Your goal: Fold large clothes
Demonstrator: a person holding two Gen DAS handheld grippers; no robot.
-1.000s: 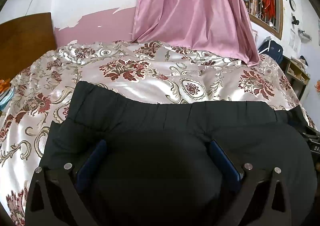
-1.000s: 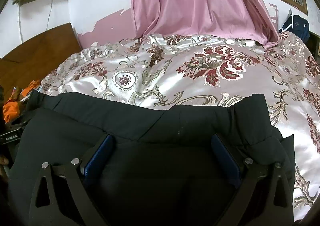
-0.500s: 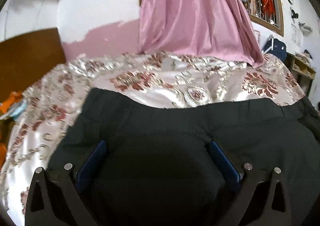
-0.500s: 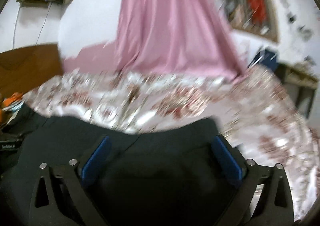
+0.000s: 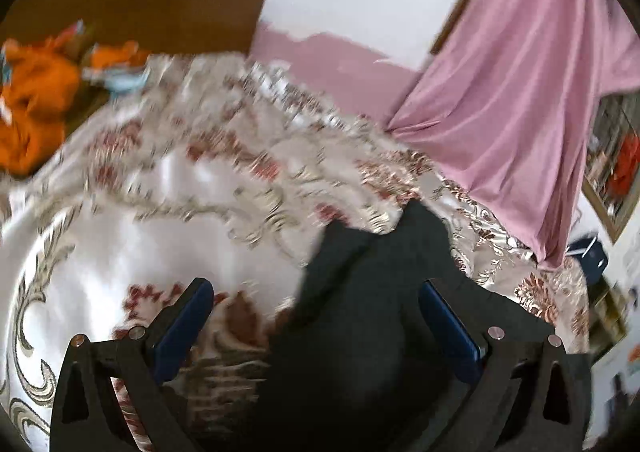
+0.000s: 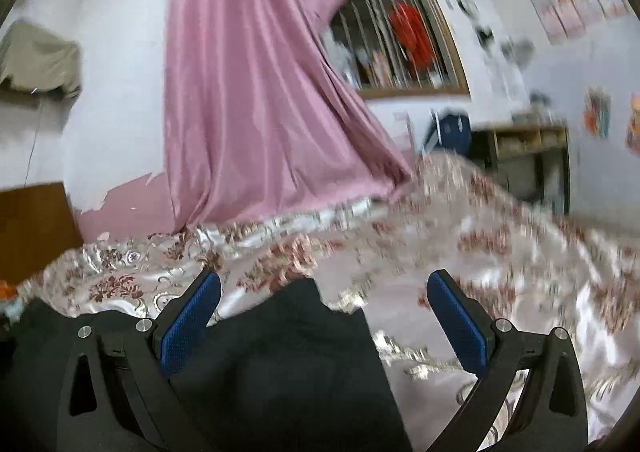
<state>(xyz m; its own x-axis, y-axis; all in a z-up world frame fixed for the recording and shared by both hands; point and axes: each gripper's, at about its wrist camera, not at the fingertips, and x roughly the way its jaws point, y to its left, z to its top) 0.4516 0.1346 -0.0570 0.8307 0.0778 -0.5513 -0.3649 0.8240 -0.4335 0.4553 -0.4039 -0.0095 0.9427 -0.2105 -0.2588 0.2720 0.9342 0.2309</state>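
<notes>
walls: white above, peeling pink paint [image 6: 132,208] below | drape: long pink satin curtain [image 6: 248,100] | window: barred, wood-framed [image 6: 404,48] | furniture: brown wooden headboard [image 5: 132,0]; wooden cubby shelf [image 6: 524,140] | bed: glossy floral satin bedspread [image 5: 160,188]

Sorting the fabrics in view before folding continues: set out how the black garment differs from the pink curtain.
The black garment is dark and matte; the pink curtain is light with a slight sheen. The garment lies low on the floral bedspread, between each gripper's open jaws; the curtain hangs down the far wall, its hem resting on the bedspread's far edge. The curtain falls in long vertical folds; the garment shows an uneven edge. Both are plain, unpatterned cloth.
</notes>
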